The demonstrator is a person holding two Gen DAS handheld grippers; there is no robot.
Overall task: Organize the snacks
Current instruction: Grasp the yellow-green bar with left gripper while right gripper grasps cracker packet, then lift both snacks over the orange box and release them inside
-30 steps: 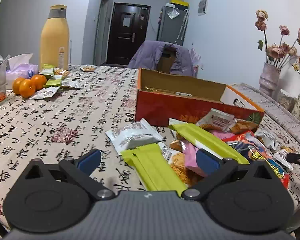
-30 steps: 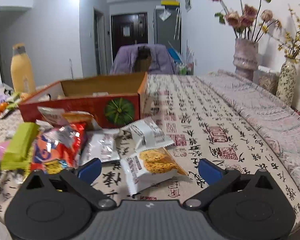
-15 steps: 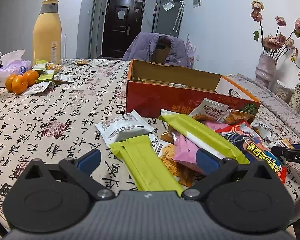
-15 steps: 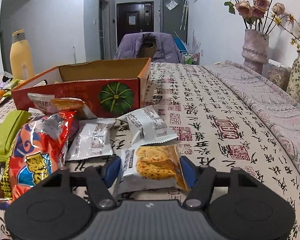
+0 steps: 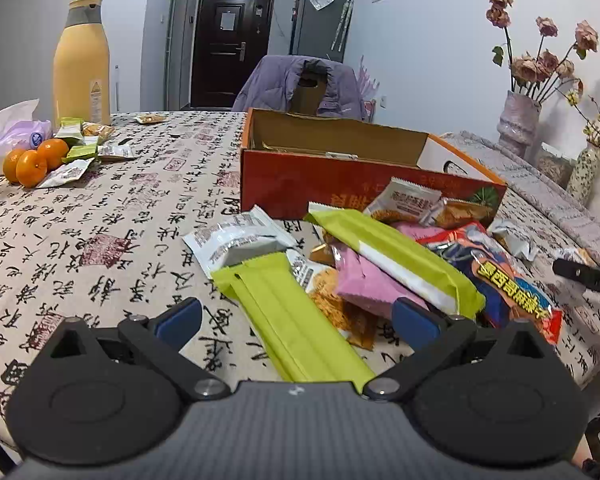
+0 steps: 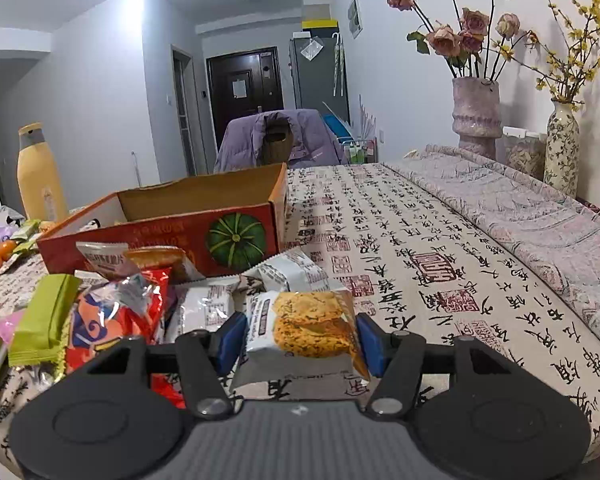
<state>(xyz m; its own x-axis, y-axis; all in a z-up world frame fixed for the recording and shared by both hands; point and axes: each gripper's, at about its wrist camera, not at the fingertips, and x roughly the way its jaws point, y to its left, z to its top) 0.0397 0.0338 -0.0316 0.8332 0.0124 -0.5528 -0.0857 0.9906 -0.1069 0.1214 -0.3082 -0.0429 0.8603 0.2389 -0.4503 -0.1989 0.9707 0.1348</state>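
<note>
On the counter, covered with a cloth printed in calligraphy, a heap of snack packets lies just in front of an open orange cardboard box with a pumpkin printed on its end. The right hand-held gripper has its blue pads on either side of a clear-fronted cracker packet; the jaws are closing, and the pads already press on the wrapper's two side edges, so the packet looks caught across its width with its crimped far end pointing toward the box. Gripping it by the sides probably keeps the crackers from being crushed flat. It sits at the near right edge of the heap, touching a white packet behind it.

The left hand-held gripper is released, its pads spread wide over a lime-green bar wrapper that lies between them untouched. Beside that wrapper are a pink packet, a second green bar and a red-and-blue crisp bag, all piled against the box's front wall. The box stands close behind the heap, likely so each packet needs only a short lift over the wall. Oranges and a yellow bottle stand well apart at the far left
</note>
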